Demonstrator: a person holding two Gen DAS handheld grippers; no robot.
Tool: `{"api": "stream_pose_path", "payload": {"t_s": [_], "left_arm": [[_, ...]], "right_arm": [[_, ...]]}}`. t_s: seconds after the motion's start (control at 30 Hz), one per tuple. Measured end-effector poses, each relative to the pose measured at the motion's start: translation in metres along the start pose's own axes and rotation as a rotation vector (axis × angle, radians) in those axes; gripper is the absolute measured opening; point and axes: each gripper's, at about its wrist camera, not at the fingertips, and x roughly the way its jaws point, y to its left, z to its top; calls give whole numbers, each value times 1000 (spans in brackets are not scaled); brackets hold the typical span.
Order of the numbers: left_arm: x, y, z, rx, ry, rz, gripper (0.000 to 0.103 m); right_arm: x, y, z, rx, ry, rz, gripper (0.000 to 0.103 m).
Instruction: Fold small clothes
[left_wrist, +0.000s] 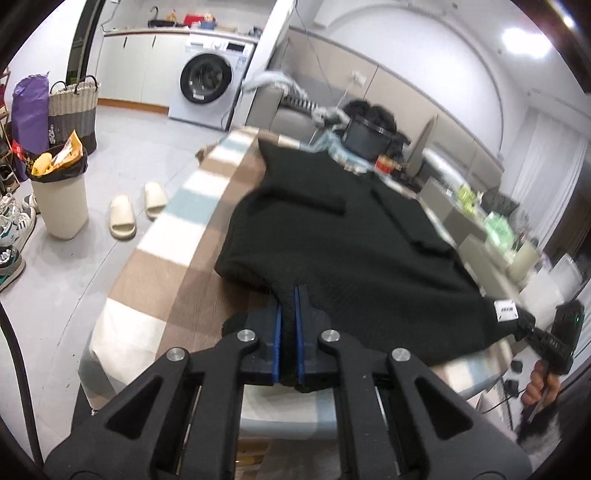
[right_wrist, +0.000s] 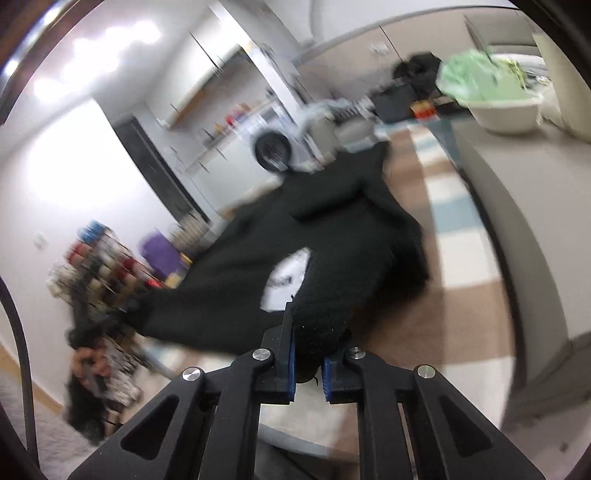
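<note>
over checked table cloth (left_wrist: 155, 243), left claw (left_wrist: 289, 317) and right claw (right_wrist: 308, 332) each clamp black garment (left_wrist: 351, 236).

A white washing machine (left_wrist: 207, 86) stands against the far cabinets. On the grey floor, a pair of cream slippers (left_wrist: 137, 211) lies near a cream bin (left_wrist: 61, 206) stuffed with snack wrappers. Behind the bin stand a woven basket (left_wrist: 73, 110) and a purple bag (left_wrist: 29, 110). Sneakers (left_wrist: 14, 225) line the left edge.
</note>
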Motion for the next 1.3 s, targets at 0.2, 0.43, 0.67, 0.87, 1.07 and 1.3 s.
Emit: {"api": "stream_pose_path", "payload": {"t_s": [0.2, 0.43, 0.67, 0.87, 1.07, 1.3], "left_arm": [[-41, -7, 6, -4, -80, -49, 3], [-87, -22, 6, 17, -149, -111, 3], [-126, -24, 4, -19, -199, -140, 3], [-110, -17, 22, -47, -179, -111, 3], [-48, -11, 72, -53, -140, -95, 3], [56, -9, 132, -50, -54, -51, 3]], "right_arm": [[-28, 8, 4, 38, -125, 160, 9], [-62, 27, 12, 5, -233, 298, 9], [-95, 34, 22, 8, -307, 425, 9], [-77, 34, 36, 46, -312, 304, 9], [-43, 15, 69, 136, -346, 123, 9], [31, -11, 127, 207, -333, -94, 9]]}}
